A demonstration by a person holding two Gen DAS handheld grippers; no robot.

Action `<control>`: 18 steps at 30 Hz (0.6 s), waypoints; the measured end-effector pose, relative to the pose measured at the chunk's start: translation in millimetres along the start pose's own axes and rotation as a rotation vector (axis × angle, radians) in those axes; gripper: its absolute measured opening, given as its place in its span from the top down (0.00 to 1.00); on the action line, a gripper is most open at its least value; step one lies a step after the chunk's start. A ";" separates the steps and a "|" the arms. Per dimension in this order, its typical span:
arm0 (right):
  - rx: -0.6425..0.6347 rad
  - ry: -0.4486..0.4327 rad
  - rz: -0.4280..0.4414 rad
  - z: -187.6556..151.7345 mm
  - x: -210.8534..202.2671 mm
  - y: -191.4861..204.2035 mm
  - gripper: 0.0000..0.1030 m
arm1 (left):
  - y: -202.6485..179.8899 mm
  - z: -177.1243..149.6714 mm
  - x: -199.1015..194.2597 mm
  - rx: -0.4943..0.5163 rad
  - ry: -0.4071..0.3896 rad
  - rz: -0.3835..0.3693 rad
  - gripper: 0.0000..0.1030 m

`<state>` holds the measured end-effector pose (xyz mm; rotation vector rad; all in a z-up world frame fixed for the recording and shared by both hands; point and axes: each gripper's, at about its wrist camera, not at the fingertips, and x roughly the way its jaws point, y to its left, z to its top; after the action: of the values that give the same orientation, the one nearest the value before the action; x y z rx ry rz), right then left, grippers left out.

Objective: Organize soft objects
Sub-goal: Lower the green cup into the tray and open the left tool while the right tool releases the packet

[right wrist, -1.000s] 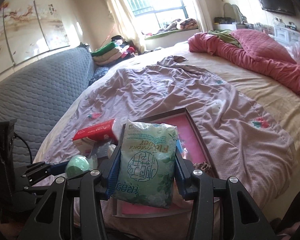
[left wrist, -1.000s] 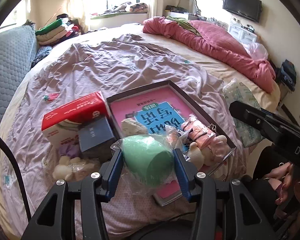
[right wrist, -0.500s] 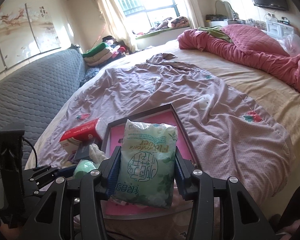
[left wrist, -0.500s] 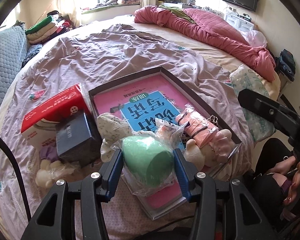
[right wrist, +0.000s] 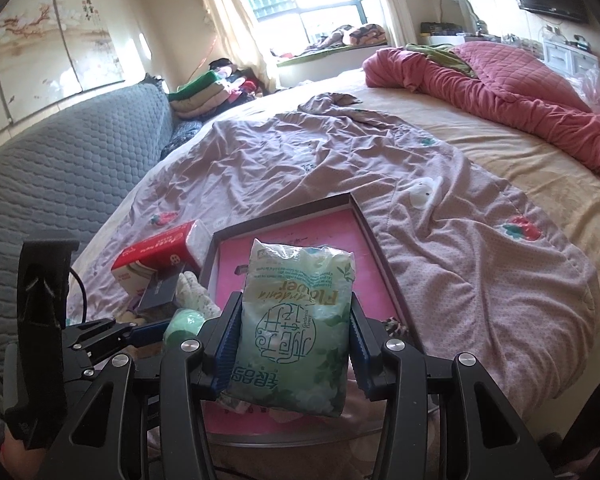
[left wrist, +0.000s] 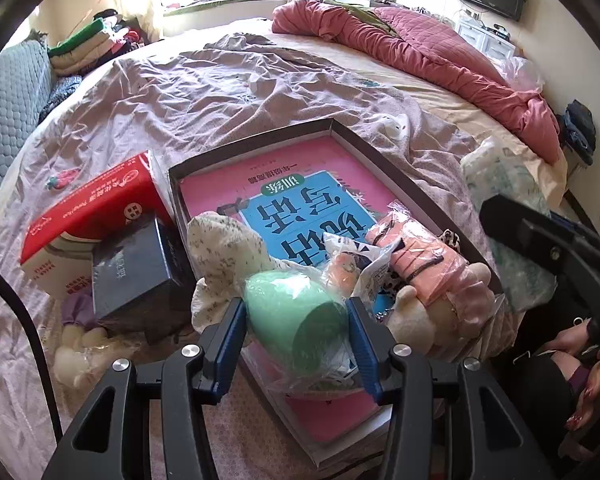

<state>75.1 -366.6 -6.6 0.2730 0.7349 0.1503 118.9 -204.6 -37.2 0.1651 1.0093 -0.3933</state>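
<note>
My left gripper (left wrist: pixel 296 312) is shut on a mint green soft object in a clear bag (left wrist: pixel 296 320), held low over the near end of a dark shallow box (left wrist: pixel 356 140). The box holds a pink and blue book (left wrist: pixel 300 196), a bagged pink plush toy (left wrist: pixel 432 268) and a white patterned cloth (left wrist: pixel 224 244). My right gripper (right wrist: pixel 294 320) is shut on a pale green tissue pack (right wrist: pixel 296 320) above the same box (right wrist: pixel 374 240). In the right wrist view the left gripper (right wrist: pixel 152 330) shows at the lower left with the green object (right wrist: pixel 184 322).
A red tissue box (left wrist: pixel 96 208), a dark blue box (left wrist: pixel 136 268) and a bagged cream plush (left wrist: pixel 80 344) lie left of the tray on the mauve sheet (left wrist: pixel 220 84). A pink quilt (left wrist: pixel 412 48) lies at the far right. A grey padded headboard (right wrist: pixel 60 168) stands left.
Both grippers have sunk toward the box with their loads; the box and its contents now loom larger in the left wrist view. Neither grip has altered.
</note>
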 end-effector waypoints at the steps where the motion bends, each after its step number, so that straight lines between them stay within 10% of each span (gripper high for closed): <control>1: -0.005 0.004 -0.002 0.0 2.1 1.0 0.52 | 0.7 0.4 1.5 0.001 0.000 0.003 0.51; 18: -0.041 0.059 -0.015 0.9 37.5 6.2 0.52 | 11.8 7.0 16.0 -0.019 -0.001 -0.005 0.51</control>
<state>103.0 -352.2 -28.1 0.2249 0.7910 0.1589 136.7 -199.9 -47.6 0.1450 1.0127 -0.3884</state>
